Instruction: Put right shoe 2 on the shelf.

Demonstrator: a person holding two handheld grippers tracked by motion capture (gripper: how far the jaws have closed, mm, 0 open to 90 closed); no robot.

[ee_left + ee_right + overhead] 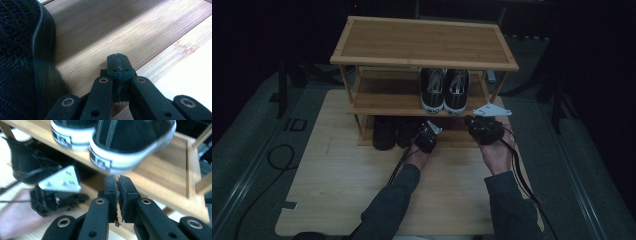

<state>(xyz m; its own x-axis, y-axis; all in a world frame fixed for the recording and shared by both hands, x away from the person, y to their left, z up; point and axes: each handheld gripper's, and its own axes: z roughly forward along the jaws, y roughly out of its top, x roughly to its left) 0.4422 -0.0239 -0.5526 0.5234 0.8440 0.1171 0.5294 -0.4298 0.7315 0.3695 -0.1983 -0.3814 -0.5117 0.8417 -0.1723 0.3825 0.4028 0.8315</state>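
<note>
A three-tier wooden shoe rack (422, 42) stands on a wooden board (342, 185). A pair of black sneakers with white soles (444, 90) (130, 142) sits on the middle shelf, heels toward me. Dark shoes (384, 132) rest on the bottom shelf at the left. My left gripper (428, 131) (118, 62) is shut and empty, low over the bottom shelf (105, 37), just right of a black mesh shoe (20, 62). My right gripper (479, 125) (117, 185) sits below the sneakers' shelf, jaws parted by a thin slit with nothing between them.
The rack's posts and shelf edges (195, 170) close in around both grippers. In the right gripper view the other gripper (57, 195) with its grey plate lies at the left. A black cable loop (277, 155) lies on the floor left of the board.
</note>
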